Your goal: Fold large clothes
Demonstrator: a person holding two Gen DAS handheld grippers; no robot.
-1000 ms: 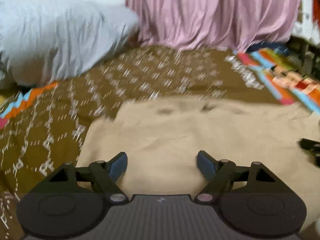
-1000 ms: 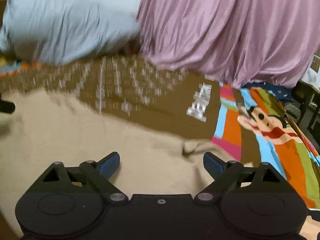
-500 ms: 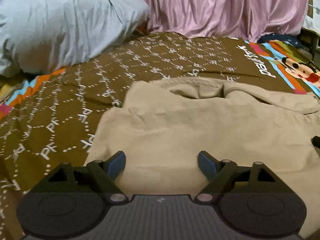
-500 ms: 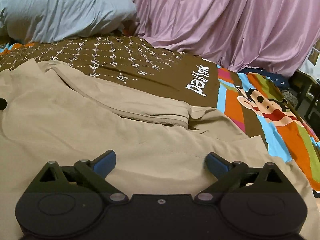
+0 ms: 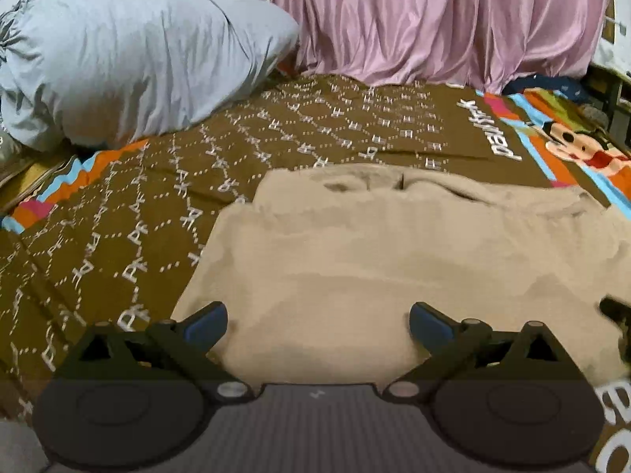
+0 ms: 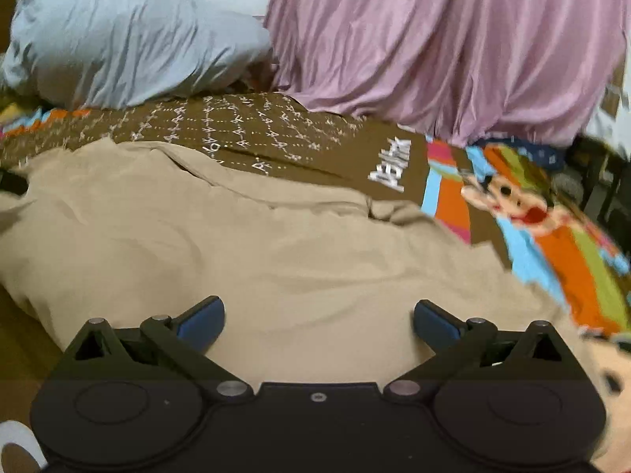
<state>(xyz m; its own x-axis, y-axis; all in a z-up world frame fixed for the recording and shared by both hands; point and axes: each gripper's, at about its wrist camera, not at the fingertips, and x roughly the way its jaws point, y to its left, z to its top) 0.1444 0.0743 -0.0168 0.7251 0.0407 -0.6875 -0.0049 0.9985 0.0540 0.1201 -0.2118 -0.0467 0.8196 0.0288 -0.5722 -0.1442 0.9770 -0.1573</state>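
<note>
Tan garment point(image 5: 394, 268) lies on the bed point(image 5: 118, 205); left gripper point(image 5: 317, 321) and right gripper point(image 6: 318, 319) opening wide, empty; a shallow regrasp could pinch one layer and skew the fold.

1. A bed carries everything, covered by a brown bedsheet point(image 5: 323, 134) printed with white dotted hexagons and letters.
2. The sheet's right side has bright orange, blue and green stripes and a cartoon monkey print point(image 6: 524, 205), next to white lettering point(image 6: 390, 175).
3. A beige garment point(image 5: 394, 260) lies spread flat on the sheet, its far edge rumpled into folds.
4. A pale grey-blue pillow point(image 5: 130, 63) rests at the far left of the bed.
5. Pink draped fabric point(image 6: 453, 47) meets the bed's far edge, just beside the pillow.
</note>
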